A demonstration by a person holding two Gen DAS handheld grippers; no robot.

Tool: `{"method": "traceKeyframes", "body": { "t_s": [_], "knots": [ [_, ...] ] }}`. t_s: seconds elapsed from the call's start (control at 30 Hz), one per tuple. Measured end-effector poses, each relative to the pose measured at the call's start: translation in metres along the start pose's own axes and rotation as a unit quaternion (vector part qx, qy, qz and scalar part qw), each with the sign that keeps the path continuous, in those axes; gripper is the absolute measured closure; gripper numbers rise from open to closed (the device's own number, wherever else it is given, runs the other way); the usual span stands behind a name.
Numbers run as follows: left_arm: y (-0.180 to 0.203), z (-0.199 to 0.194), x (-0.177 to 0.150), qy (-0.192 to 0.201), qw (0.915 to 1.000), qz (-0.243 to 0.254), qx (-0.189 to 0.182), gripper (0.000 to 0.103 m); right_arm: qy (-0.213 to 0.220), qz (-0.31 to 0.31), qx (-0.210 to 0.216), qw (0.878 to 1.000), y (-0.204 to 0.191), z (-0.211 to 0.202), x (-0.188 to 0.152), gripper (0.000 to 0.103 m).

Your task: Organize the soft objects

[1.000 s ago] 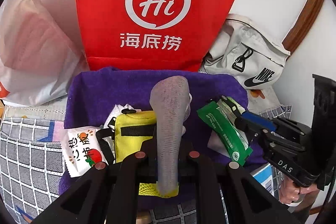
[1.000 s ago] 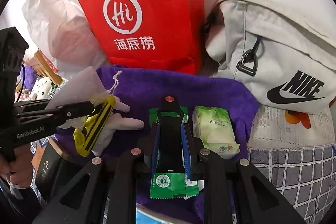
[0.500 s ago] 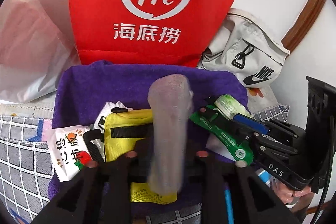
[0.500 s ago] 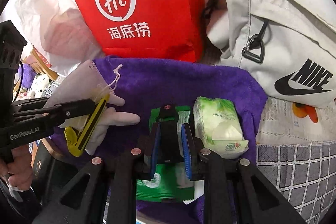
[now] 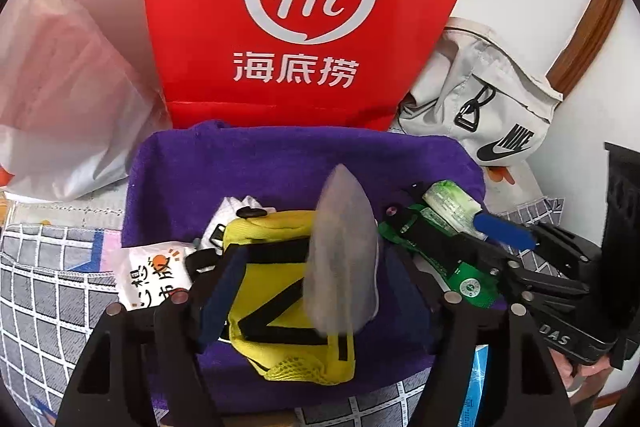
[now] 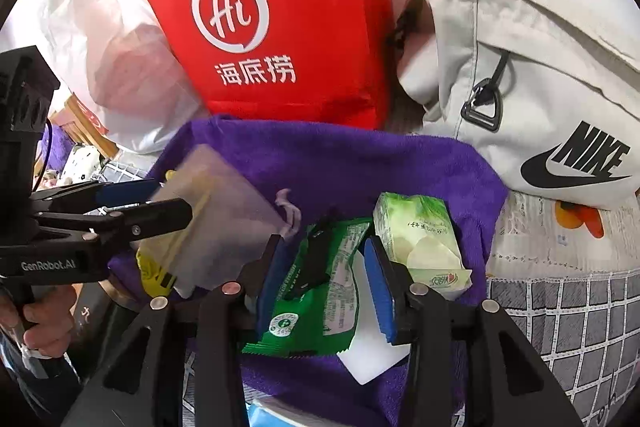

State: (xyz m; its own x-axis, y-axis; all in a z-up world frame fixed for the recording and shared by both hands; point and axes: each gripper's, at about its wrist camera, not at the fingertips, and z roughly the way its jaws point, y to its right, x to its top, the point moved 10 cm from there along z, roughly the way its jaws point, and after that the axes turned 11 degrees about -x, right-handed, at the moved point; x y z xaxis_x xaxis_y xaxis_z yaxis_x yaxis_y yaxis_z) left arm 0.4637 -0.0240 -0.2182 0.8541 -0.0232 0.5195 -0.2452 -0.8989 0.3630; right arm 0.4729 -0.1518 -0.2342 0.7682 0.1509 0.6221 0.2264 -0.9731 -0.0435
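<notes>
Lying across the purple towel (image 5: 280,167), the soft things sat in two clusters, one under each hand. Between the fingers of the left gripper (image 5: 316,291) lay the yellow pouch (image 5: 280,267), its long axis running away from the camera and so in line with the fingers, with the grey mesh bag (image 5: 344,251) blurred and loose just above it. That gripper's jaws had just been opening and stood wide, the pads clear of both pouch and bag, so nothing was clamped. A white snack packet (image 5: 156,275) lay just left of the left finger.

The right gripper (image 6: 324,279) had also just been opening; its blue pads (image 6: 378,287) stood apart on either side of the green sachet (image 6: 320,287), which lay flat on the towel, lengthwise between them and no longer pinched. The green tissue pack (image 6: 420,239) sat just beyond the right pad, touching the sachet's edge.

My judgement was that each hand was nearer its own pile, and any next grasp would turn on closing across the short width of pouch or sachet, not along it
</notes>
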Motion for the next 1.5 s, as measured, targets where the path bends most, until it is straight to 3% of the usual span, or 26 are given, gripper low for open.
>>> {"method": "traceKeyframes", "body": {
  "t_s": [0.17, 0.53, 0.6, 0.8, 0.87, 1.07, 1.3, 1.5],
  "knots": [
    [-0.002, -0.005, -0.001, 0.002, 1.0, -0.003, 0.009, 0.032, 0.014, 0.007, -0.008, 1.0, 0.002, -0.011, 0.005, 0.043],
    [0.016, -0.048, -0.013, 0.019, 0.9996, 0.006, 0.018, 0.032, 0.025, 0.036, -0.037, 0.998, 0.007, -0.055, 0.007, 0.038],
    [0.02, -0.059, -0.018, 0.023, 0.9996, 0.008, 0.017, 0.032, 0.02, 0.045, -0.036, 0.998, 0.007, -0.065, 0.002, 0.03],
    [0.037, -0.097, -0.037, 0.037, 0.9991, 0.012, 0.016, 0.032, 0.012, 0.053, -0.036, 0.998, -0.003, -0.094, -0.022, 0.025],
    [0.044, -0.109, -0.043, 0.044, 0.9988, 0.012, 0.016, 0.032, 0.009, 0.05, -0.047, 0.998, -0.006, -0.103, -0.031, 0.015],
    [0.063, -0.147, -0.07, 0.064, 0.9975, 0.018, 0.024, 0.027, 0.036, 0.048, -0.065, 0.996, -0.016, -0.149, -0.059, 0.001],
    [0.078, -0.187, -0.111, 0.087, 0.9948, 0.019, 0.049, 0.011, 0.059, 0.052, -0.105, 0.991, -0.015, -0.209, -0.095, 0.001],
    [0.086, -0.217, -0.149, 0.103, 0.9924, 0.019, 0.065, 0.011, 0.083, 0.06, -0.12, 0.988, -0.016, -0.259, -0.127, 0.001]
  ]
}}
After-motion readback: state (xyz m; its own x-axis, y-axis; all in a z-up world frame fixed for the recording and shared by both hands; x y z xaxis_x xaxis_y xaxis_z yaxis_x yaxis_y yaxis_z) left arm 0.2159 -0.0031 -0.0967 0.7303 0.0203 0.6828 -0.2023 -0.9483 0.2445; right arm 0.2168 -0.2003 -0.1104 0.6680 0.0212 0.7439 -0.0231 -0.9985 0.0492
